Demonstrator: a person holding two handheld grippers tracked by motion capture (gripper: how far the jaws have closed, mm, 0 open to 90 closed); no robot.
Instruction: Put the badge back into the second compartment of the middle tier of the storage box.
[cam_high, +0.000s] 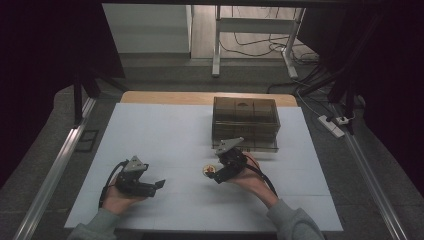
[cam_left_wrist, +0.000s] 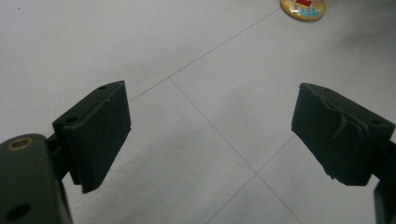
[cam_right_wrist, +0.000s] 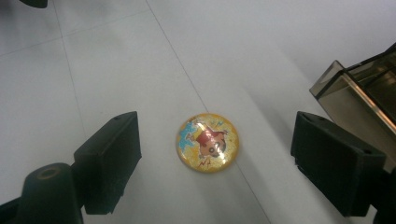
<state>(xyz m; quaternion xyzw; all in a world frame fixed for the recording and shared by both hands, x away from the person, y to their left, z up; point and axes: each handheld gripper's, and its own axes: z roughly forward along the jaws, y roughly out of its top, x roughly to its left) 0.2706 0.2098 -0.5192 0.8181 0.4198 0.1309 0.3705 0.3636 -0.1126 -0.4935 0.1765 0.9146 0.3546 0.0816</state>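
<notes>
a: where is the badge (cam_right_wrist: 207, 142) sitting right now?

b: it is lying flat on the white bench (cam_high: 165, 135), near the middle, just in front of the right gripper (cam_high: 214, 176). in the right gripper view it is resting between the two black jaws, and neither one is touching it.

a: so the right jaws are not pinching it?

b: no, they are standing spread wide, with bare bench showing on both sides of the round yellow badge and its cartoon figure.

a: and the left gripper (cam_high: 160, 184)?

b: the person's left hand (cam_high: 117, 197) is holding it low over the bench, well apart from the badge. its jaws are also spread, with nothing between them. in its own view the badge is peeking in at the top edge.

a: what is that dark thing behind?

b: a smoky see-through box (cam_high: 245, 123) is sitting on the far side of the bench, just beyond the right hand (cam_high: 250, 175). one corner of it is showing beside the right jaws.
</notes>
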